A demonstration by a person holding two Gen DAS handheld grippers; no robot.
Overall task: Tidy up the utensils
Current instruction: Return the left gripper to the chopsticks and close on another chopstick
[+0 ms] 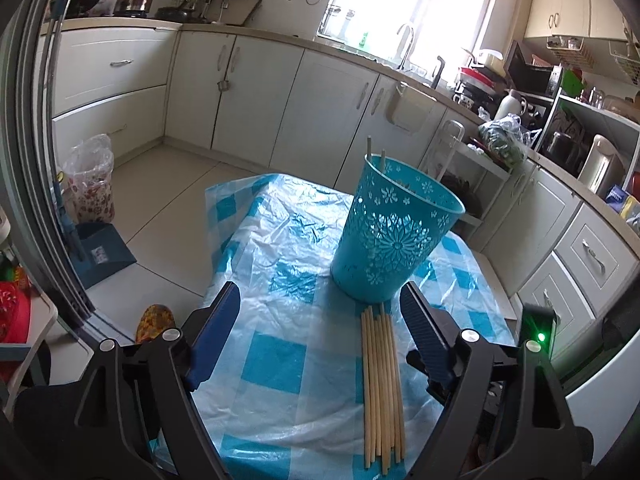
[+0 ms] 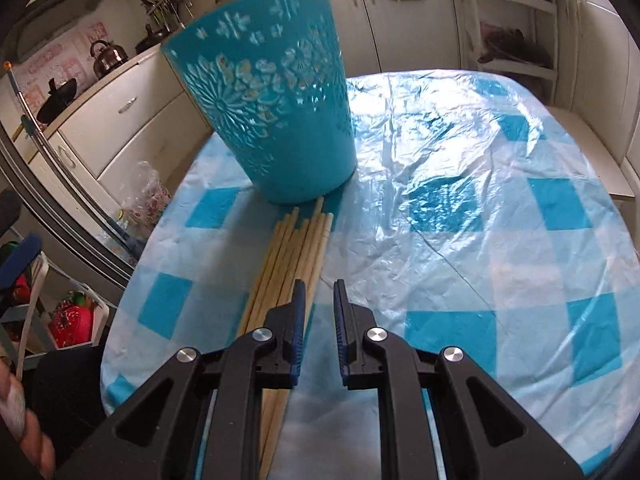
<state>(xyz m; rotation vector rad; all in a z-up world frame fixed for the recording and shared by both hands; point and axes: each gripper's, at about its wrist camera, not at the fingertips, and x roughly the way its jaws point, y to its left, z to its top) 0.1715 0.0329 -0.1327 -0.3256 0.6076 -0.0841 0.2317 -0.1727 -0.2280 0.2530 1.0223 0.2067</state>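
In the left wrist view, the left gripper (image 1: 320, 312) is wide open with nothing in it, and the chopsticks (image 1: 382, 384) lie in a bunch near the table's (image 1: 280, 360) front edge, tips touching the blue basket (image 1: 394, 232), where two more already stand. In the right wrist view, the right gripper (image 2: 320, 304) is open just a crack and empty, right beside the sticks. They look light, thin, stiff and smooth, so they may roll; pinching one near its middle seems best.
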